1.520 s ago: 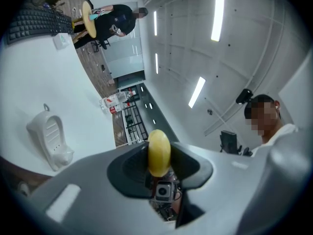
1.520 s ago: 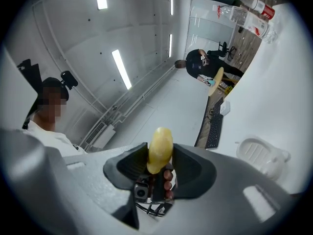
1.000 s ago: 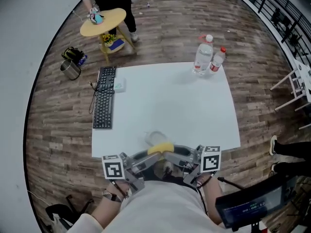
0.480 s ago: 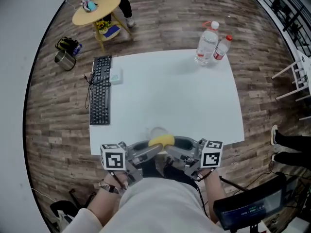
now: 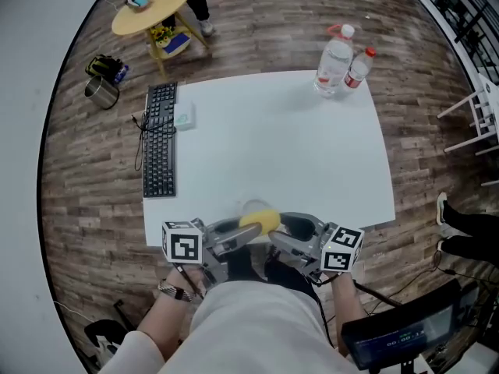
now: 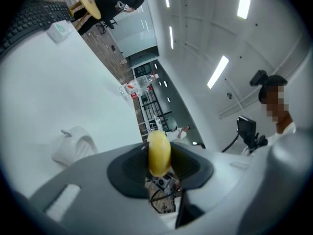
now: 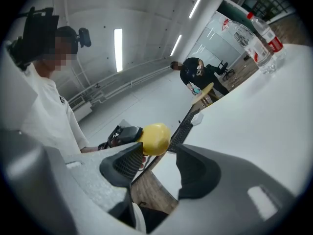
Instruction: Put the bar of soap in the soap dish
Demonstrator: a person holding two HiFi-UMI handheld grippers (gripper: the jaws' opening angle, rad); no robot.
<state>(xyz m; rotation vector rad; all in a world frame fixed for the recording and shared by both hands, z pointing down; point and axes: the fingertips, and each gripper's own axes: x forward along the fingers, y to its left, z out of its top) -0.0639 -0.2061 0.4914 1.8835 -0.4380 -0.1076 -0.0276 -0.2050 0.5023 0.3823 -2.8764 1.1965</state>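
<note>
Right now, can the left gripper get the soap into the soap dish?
Likely yes. The left gripper holds the soap, and the soap dish lies beside it, nothing between. On the right gripper the jaws have just been opening off the soap.

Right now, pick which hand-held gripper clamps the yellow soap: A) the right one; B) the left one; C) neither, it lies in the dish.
B: the left hand-held gripper pinches the soap between its jaws; the right hand-held gripper has just been opening, its jaws apart and not clamping it.
</note>
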